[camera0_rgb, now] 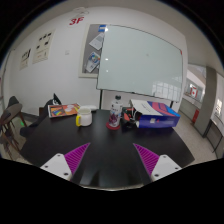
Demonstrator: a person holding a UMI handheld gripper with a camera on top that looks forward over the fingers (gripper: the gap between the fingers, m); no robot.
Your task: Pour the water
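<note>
My gripper [111, 150] is open over the dark table [110, 140], and only bare tabletop lies between its magenta pads [73, 157]. Well beyond the fingers, at the table's far side, a clear water bottle [117, 106] stands upright. To its left sits a pale cup or small pot [87, 116]. A small pink object [113, 125] is at the bottle's foot. None of these touches the gripper.
A blue box with papers on it [158, 116] lies right of the bottle. Orange items [63, 111] sit at the far left. A chair [14, 120] stands left of the table. A whiteboard [140, 65] hangs on the wall behind.
</note>
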